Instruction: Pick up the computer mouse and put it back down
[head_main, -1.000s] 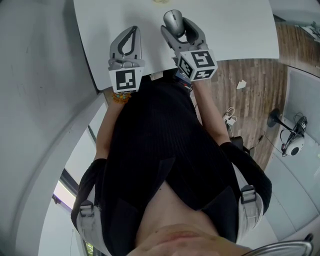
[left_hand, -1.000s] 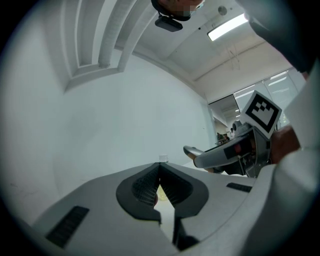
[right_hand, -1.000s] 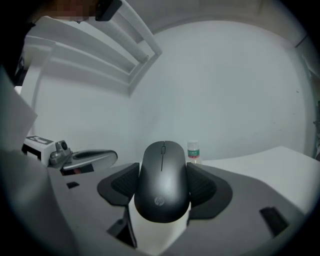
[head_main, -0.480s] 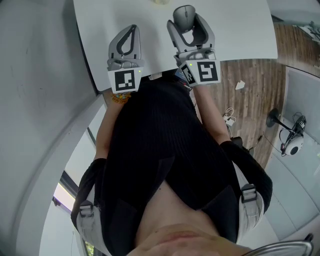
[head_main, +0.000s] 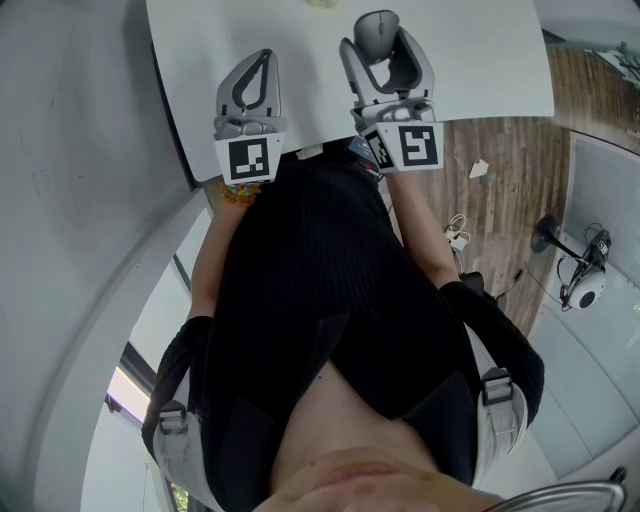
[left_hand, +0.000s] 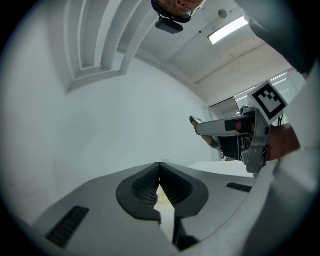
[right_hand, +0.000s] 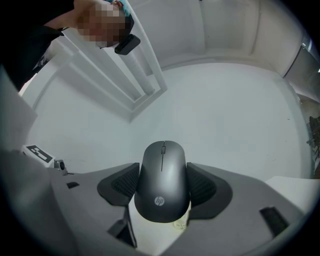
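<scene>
A dark grey computer mouse (right_hand: 162, 170) sits clamped between the two pads of my right gripper (right_hand: 162, 189), its logo end toward the camera. From the head view the mouse (head_main: 376, 28) is at the tip of the right gripper (head_main: 381, 42), over the far part of the white table (head_main: 480, 60). It looks lifted off the tabletop. My left gripper (head_main: 261, 60) hovers over the table to the left, shut with nothing in it. Its jaws meet at the tips in the left gripper view (left_hand: 160, 169), where the right gripper (left_hand: 235, 135) also shows at the right.
A small yellowish object (head_main: 322, 3) lies at the table's far edge. Right of the table is wooden floor (head_main: 500, 180) with a scrap of paper (head_main: 482, 169), cables (head_main: 460, 235) and a headset (head_main: 588, 290). A grey wall (head_main: 80, 150) runs along the left.
The right gripper has carried the mouse a little to the right and farther out over the table, turning straighter. The left gripper has hardly moved.
</scene>
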